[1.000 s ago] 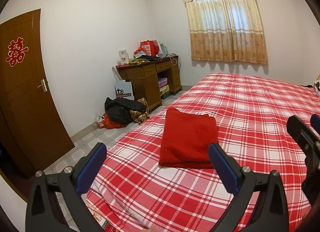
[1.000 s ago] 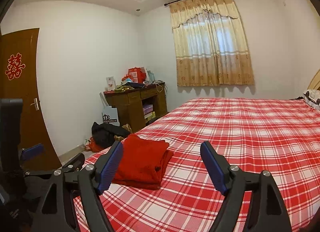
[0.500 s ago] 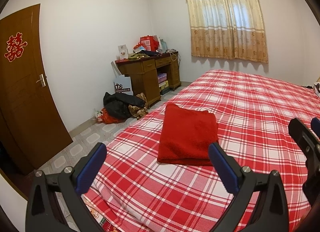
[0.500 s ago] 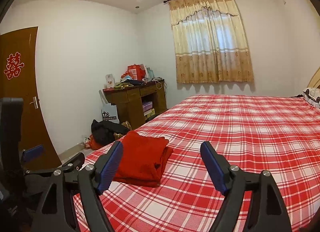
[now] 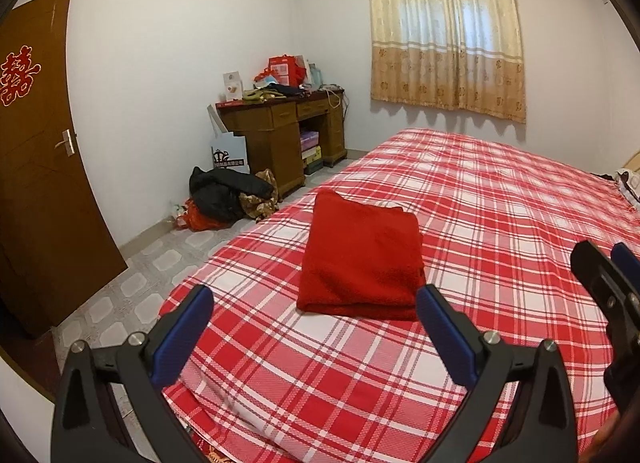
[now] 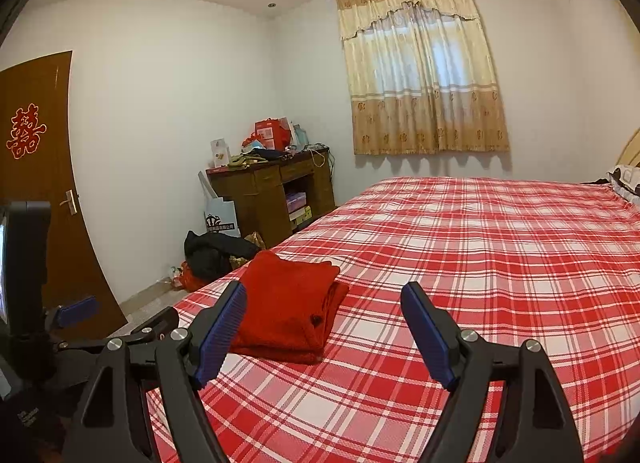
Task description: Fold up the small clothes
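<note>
**Garment folded and lying free; both grippers standing off**

The red garment (image 5: 360,259) is lying as a squared, stacked bundle on the plaid bed (image 5: 500,199), near the bed's near-left corner. In the right wrist view its layered edges (image 6: 320,327) are showing at the right side, with a small dark spot there that I cannot identify. Nothing is touching it.

The left gripper (image 5: 316,315) is hovering short of the bundle's near edge, jaws spread wide and holding nothing. The right gripper (image 6: 322,319) is hovering to the bundle's right, jaws likewise wide apart and empty.

Judgement: the folding is looking finished, or nearly so. Any next move is calling only for a light press to flatten the stack, or squaring the loose right-hand layers, without dragging the bedcover.

Writing: a red double-happiness character (image 5: 16,77) is showing on the door (image 5: 44,191) at far left. A white bag (image 5: 230,153) beside the desk (image 5: 280,131) is carrying a crown emblem and a line of Chinese characters ending "有限公司"; the rest is too small to read.
</note>
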